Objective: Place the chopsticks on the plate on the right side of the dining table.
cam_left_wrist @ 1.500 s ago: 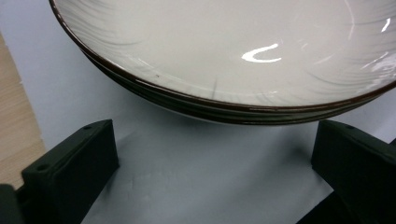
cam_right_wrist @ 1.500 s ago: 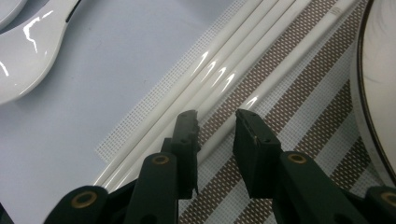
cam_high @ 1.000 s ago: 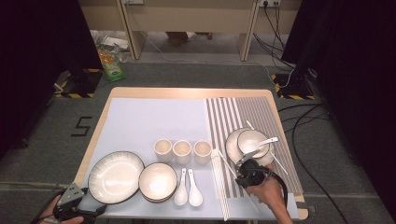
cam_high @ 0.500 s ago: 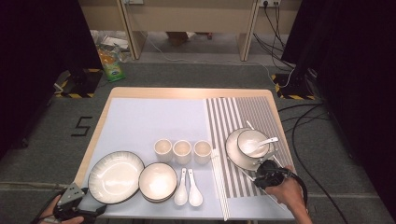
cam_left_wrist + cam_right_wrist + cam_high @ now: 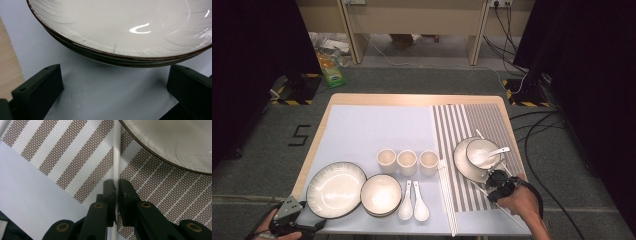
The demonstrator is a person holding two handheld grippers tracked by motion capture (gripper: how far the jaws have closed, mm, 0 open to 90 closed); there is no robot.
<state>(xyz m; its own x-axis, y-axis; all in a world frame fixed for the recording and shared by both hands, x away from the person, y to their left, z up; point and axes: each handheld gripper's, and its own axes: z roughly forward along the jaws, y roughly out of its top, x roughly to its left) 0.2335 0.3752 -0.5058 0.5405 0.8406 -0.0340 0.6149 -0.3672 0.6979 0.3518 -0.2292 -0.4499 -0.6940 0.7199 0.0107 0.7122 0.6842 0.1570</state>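
My right gripper (image 5: 498, 189) sits at the front of the striped mat (image 5: 472, 120), just below a plate (image 5: 463, 165) that carries a small bowl (image 5: 479, 148) and a spoon (image 5: 498, 150). In the right gripper view my right gripper (image 5: 116, 185) is shut on a thin white chopstick (image 5: 116, 157) that runs along the plate's rim (image 5: 175, 147). My left gripper (image 5: 292, 223) rests at the table's front left corner. There my left gripper (image 5: 115, 95) stands open with its jaws level with the edge of the large dark-rimmed plate (image 5: 125, 27), apart from it.
On the pale blue mat (image 5: 362, 130) lie the large plate (image 5: 336, 189), a bowl (image 5: 381, 193), two white spoons (image 5: 413, 202) and three cups (image 5: 407, 161). A pair of chopsticks (image 5: 447, 200) lies along the mats' seam. Cables cross the floor at the right.
My right gripper has moved right along the front of the striped mat, shut on the chopstick throughout. The left gripper has stayed where it was.
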